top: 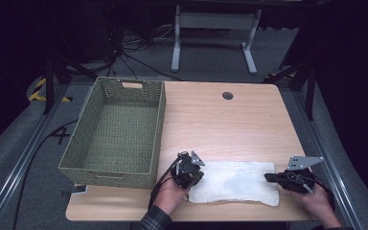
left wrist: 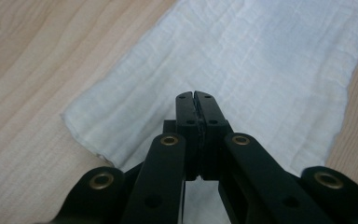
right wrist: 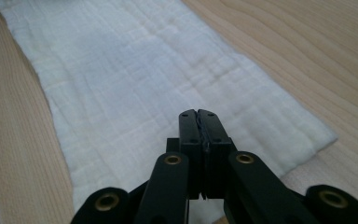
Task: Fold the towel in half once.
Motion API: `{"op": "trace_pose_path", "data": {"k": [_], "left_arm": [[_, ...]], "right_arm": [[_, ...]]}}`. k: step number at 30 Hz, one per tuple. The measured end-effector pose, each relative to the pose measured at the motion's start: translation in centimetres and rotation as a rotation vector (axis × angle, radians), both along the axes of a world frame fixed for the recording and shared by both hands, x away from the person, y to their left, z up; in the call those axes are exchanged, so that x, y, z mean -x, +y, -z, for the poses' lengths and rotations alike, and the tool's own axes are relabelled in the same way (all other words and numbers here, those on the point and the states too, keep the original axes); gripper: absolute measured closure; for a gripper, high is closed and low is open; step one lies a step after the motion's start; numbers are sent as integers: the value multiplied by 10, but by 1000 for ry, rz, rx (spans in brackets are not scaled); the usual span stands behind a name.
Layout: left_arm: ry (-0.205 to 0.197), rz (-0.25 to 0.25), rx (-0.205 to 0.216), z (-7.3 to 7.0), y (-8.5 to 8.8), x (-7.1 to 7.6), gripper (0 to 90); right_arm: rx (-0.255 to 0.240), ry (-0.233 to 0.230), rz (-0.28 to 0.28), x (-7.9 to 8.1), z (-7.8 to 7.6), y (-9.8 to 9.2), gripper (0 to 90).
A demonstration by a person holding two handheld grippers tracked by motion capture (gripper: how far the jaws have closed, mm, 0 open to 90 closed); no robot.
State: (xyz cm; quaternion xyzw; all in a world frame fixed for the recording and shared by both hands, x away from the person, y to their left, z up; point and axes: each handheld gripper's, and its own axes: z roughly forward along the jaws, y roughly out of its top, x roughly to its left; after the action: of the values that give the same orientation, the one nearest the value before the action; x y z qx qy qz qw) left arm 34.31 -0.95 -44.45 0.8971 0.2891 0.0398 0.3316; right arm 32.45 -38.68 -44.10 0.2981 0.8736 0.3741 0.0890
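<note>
Dark floor and trailing cables framed the light wooden table point(top: 230, 120), where a folded white cloth point(top: 235, 189) lay flat near the front edge, with a woven green basket point(top: 115, 129) standing empty at the table's left side, just beside the cloth's left end. The left gripper point(top: 195, 176) sat over the cloth's left end and the right gripper point(top: 268, 177) at its right end, each pointing inward along the fabric. In both gripper views the black jaws were pressed together with nothing caught between them, the tips poised above the cloth point(left wrist: 261, 70) rather than biting it. Judged from this, the main risk was that jaws left pressed together would only skate over the cloth point(right wrist: 121, 84) and bunch it toward the middle instead of taking hold. A pinch that gathered just the top layer could let the fold fall open when lifted. If one end were gripped and raised before the other, the cloth would probably sag and drag across the wood, and a low carry to the left could snag it on the basket's near rim.
</note>
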Motion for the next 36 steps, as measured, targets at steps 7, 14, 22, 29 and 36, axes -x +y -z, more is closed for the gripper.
{"op": "trace_pose_path", "data": {"k": [7, 14, 22, 29, 36], "left_arm": [[11, 17, -27, 9, -3, -1, 895], [-18, -12, -26, 10, -12, -13, 895], [-19, -35, -19, 3, -11, -29, 884], [-52, -122, 17, -8, -5, -49, 809], [-46, -178, -11, -1, -2, -64, 689]], "right_arm": [[81, 24, -4, -3, 9, 3, 895], [97, 5, 39, -17, 8, -3, 896], [88, -8, 55, -34, 6, -6, 885], [50, -54, 100, -49, -4, -12, 791], [46, -60, 152, -71, -6, -24, 727]]}}
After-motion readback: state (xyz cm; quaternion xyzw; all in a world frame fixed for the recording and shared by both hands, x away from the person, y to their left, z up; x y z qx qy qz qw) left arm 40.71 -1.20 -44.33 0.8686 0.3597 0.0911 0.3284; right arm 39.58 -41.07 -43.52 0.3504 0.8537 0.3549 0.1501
